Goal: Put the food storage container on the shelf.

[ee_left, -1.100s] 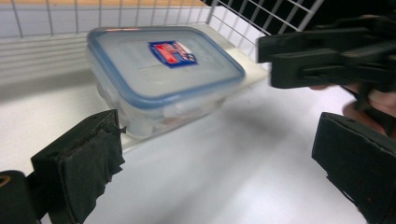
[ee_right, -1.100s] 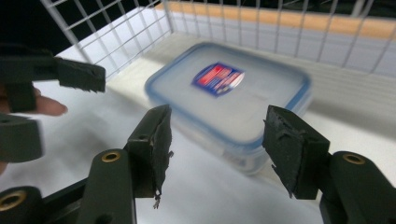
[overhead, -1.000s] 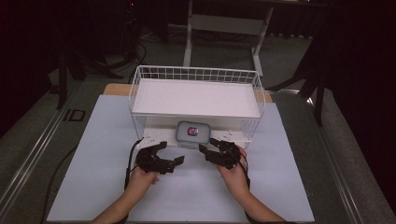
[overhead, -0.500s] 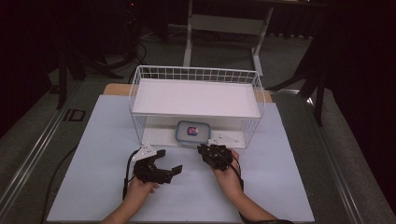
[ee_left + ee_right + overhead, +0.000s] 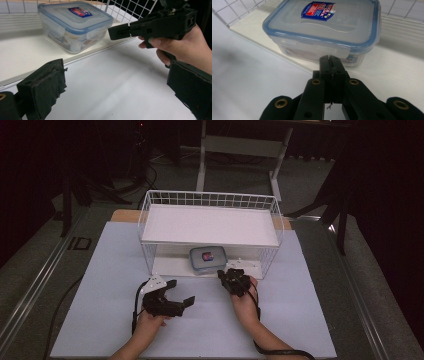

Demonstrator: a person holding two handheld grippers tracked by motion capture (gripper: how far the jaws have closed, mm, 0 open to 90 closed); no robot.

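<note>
High view: white wire rack (image 5: 210, 202) with a white shelf board stands at the far middle of the pale table sheet (image 5: 310, 310). On the rack's lower level, right of centre, sits a clear food container (image 5: 207, 260) with a blue-rimmed snap lid and a red-blue label. Right gripper (image 5: 231, 276) is just near of the container's near right corner, pointing far-left toward it; jaws pressed together with nothing between them, having just been closing. Left gripper (image 5: 181, 292) is well to the left and nearer, lying over bare sheet, jaws spread and empty. A black cable (image 5: 280, 353) trails from the right forearm.

Left gripper view: own two padded jaws at bottom left and bottom right, wide apart, bare sheet between them. Food container (image 5: 75, 25) at upper left on the rack's white base, lid clipped down, dark contents visible through the wall but not identifiable. Right gripper (image 5: 111, 31) enters from the upper right in a hand (image 5: 185, 47); its tip is close beside the container's side flap; contact cannot be told.

Right gripper view: own jaws meet in one closed tip (image 5: 332, 63), right at the near side latch flap of the food container (image 5: 324, 27). Tip overlaps the flap's lower edge; whether it touches cannot be told. Container rests flat on the rack base, wire mesh behind it.
</note>
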